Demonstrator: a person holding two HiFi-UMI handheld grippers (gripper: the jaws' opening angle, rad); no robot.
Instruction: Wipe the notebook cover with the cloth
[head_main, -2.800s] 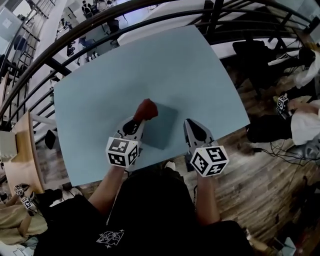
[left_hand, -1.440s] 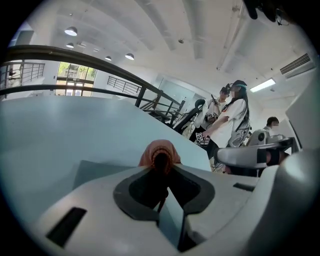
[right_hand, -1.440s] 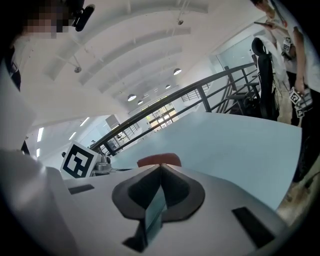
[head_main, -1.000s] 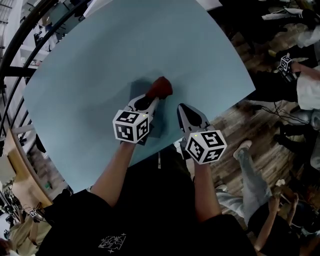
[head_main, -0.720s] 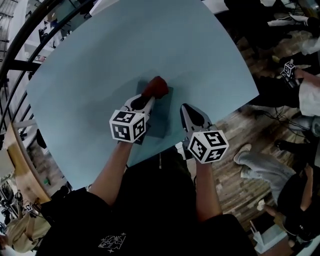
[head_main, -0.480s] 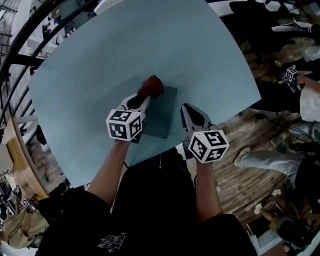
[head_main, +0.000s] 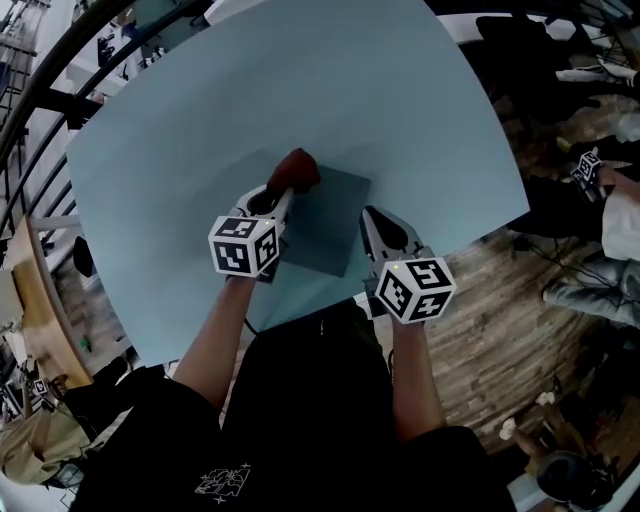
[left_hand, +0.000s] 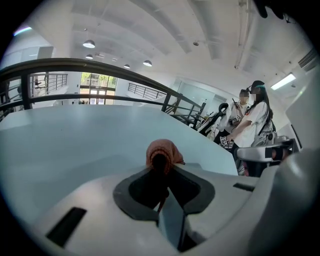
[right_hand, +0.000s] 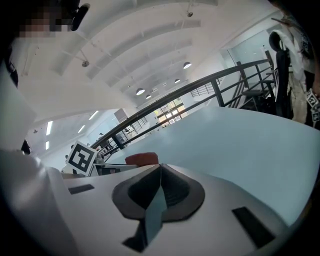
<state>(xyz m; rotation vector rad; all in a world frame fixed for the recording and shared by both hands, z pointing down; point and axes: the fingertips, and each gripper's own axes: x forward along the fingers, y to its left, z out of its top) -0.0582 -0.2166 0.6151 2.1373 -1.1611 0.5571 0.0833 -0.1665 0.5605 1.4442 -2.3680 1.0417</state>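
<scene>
Both jaws are clenched: the left gripper (head_main: 280, 194) has dragged the red cloth (head_main: 294, 170) to the notebook (head_main: 330, 228)'s upper-left corner, mid-wipe. The right gripper (head_main: 370, 216) sits empty at its right edge.

Desk (head_main: 250, 100): pale blue top, smooth, matt with a faint sheen.
Notebook (head_main: 330, 225) cover: darker teal, smooth, matt, no grain visible.
Cloth (left_hand: 163, 150), at the notebook's far corner: brick-red fabric, fine ribbed weave, soft, dull.
Left tongs (left_hand: 161, 164) and right tongs (right_hand: 160, 169): smooth white plastic shells with slight gloss. Inner pads are dark grey and matt, ribbed on the right pair.
Marker cube (head_main: 243, 246) on the left tongs: flat black-and-white print, matt.
Floor (head_main: 500, 300), right of the notebook: wood planks, visible grain, low gloss.
Railing (left_hand: 100, 64): dark, smooth, metal by its look.
</scene>
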